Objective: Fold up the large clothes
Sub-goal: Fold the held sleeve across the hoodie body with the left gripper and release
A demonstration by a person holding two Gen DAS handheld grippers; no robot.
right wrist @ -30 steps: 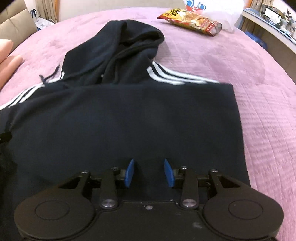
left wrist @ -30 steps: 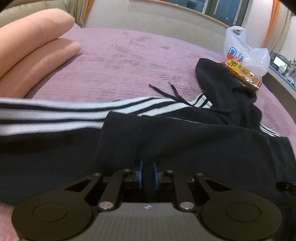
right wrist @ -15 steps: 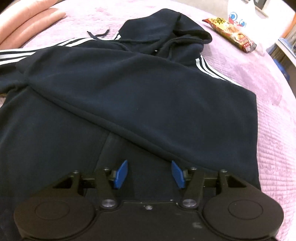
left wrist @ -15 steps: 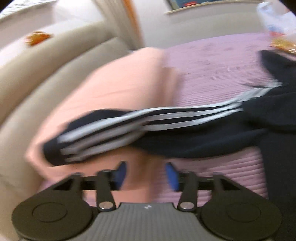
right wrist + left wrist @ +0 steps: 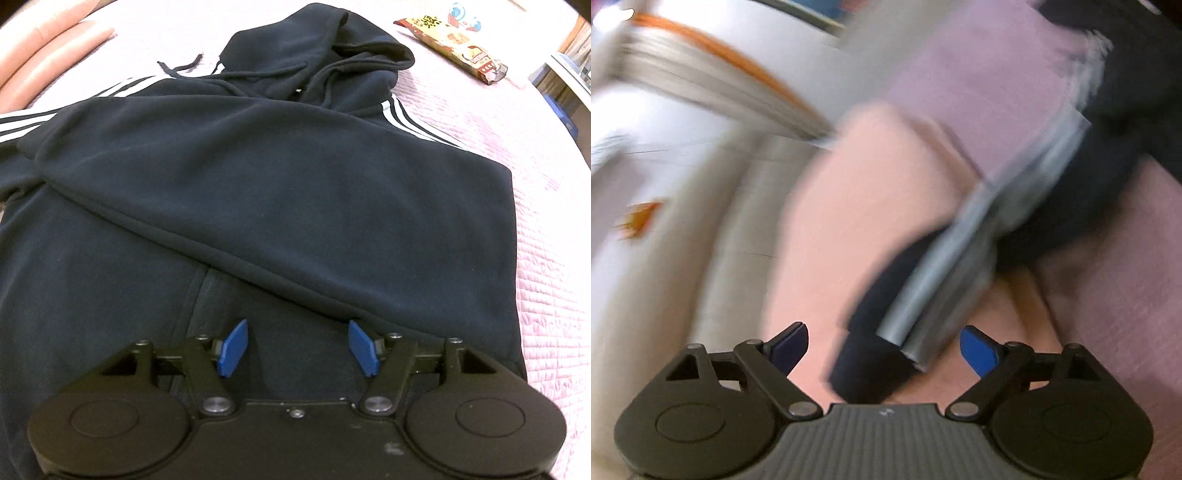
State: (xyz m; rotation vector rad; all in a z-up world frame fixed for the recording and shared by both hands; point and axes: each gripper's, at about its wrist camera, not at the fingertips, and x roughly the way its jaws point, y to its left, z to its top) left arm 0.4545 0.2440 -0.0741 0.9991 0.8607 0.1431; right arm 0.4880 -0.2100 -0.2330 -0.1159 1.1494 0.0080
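Note:
A black hoodie [image 5: 258, 177] with white sleeve stripes lies on the purple bedspread [image 5: 546, 206], its right side folded over the body, hood [image 5: 321, 62] at the far end. My right gripper [image 5: 297, 347] is open and empty, hovering low over the hoodie's lower part. In the blurred left wrist view, the striped left sleeve [image 5: 960, 266] stretches across a pink pillow [image 5: 857, 206], its cuff [image 5: 871, 365] lying between the fingers of my open left gripper [image 5: 882, 349]. I cannot tell whether the pads touch it.
A snack packet [image 5: 458, 51] and a white plastic bag lie at the bed's far right. Pink pillows [image 5: 48, 62] sit at the far left. A beige headboard [image 5: 731, 229] and a curtain rise behind the pillow. A shelf stands beyond the bed's right edge.
My left gripper let go of the hoodie's body, opened and swung left to the sleeve cuff on the pillow. My right gripper opened wider and pulled back a little.

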